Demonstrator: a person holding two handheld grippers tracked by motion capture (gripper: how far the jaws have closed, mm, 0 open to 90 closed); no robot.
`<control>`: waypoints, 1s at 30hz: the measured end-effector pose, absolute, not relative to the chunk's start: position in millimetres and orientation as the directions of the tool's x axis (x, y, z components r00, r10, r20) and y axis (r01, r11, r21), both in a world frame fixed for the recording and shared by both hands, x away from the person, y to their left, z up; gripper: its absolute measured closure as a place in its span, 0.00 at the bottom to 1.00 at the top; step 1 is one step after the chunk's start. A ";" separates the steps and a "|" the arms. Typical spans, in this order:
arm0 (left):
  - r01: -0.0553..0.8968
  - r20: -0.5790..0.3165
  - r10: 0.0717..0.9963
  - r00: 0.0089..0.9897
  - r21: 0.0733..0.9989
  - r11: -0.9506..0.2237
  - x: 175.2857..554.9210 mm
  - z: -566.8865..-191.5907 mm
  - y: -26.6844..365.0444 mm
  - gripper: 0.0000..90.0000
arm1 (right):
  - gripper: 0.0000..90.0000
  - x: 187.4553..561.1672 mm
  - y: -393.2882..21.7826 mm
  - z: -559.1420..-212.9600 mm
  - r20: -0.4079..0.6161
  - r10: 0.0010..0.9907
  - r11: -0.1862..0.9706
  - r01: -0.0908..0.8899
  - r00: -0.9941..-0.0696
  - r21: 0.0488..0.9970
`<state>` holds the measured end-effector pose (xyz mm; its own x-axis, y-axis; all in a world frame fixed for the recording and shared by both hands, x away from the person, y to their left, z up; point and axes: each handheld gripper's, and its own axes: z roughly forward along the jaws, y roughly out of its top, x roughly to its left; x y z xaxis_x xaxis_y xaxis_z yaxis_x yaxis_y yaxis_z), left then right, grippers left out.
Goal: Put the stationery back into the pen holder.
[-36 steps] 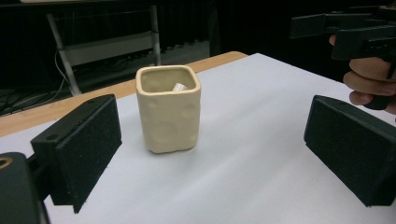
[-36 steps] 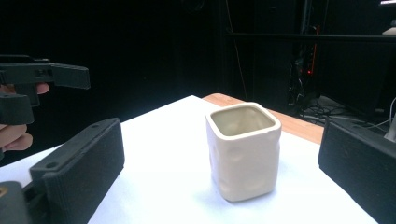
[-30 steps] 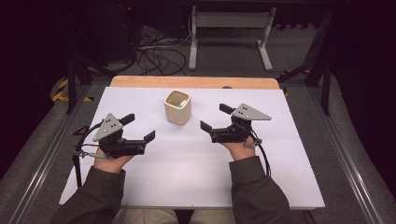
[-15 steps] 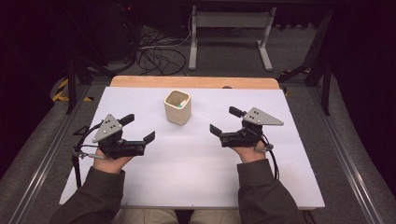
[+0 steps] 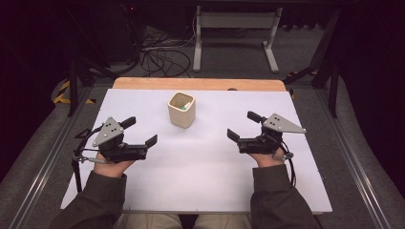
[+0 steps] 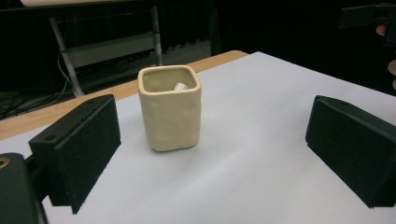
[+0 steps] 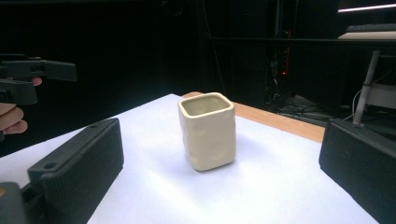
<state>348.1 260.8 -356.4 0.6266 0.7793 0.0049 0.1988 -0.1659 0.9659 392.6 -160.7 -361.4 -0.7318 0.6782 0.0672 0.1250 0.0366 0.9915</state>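
Observation:
A cream square cup (image 5: 182, 109) stands upright on the white table (image 5: 200, 176), toward the back middle. Something small and white (image 6: 180, 87) lies inside it. My left gripper (image 5: 141, 131) is open, held low to the cup's front left and aimed at it. My right gripper (image 5: 242, 125) is open too, off to the cup's right and farther from it. In the left gripper view the cup (image 6: 170, 114) stands beyond the black pads (image 6: 79, 149), well apart from them. In the right gripper view the cup (image 7: 207, 131) stands ahead between the wide-apart pads (image 7: 81, 161).
A wooden strip (image 5: 198, 84) runs along the table's far edge. Behind it on the floor are a metal stand (image 5: 234, 33) and loose cables (image 5: 162, 55). Metal rails (image 5: 356, 167) flank the table. The other gripper (image 6: 369, 16) shows far off, as does the left one (image 7: 32, 74).
My right gripper has drawn away to the right, farther from the cup. The left gripper and the cup have stayed put.

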 end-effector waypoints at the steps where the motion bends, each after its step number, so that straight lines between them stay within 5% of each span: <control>1: 0.199 0.006 0.780 0.626 0.966 -0.166 348.0 -356.4 261.1 0.05 | 0.00 391.9 -162.6 -361.1 0.067 0.680 0.036 0.125 -0.730 0.992; 30: 0.193 0.010 0.787 0.617 0.967 -0.164 345.2 -353.9 267.9 0.04 | 0.02 377.8 -206.1 -353.6 0.071 0.715 0.005 0.106 -0.696 0.994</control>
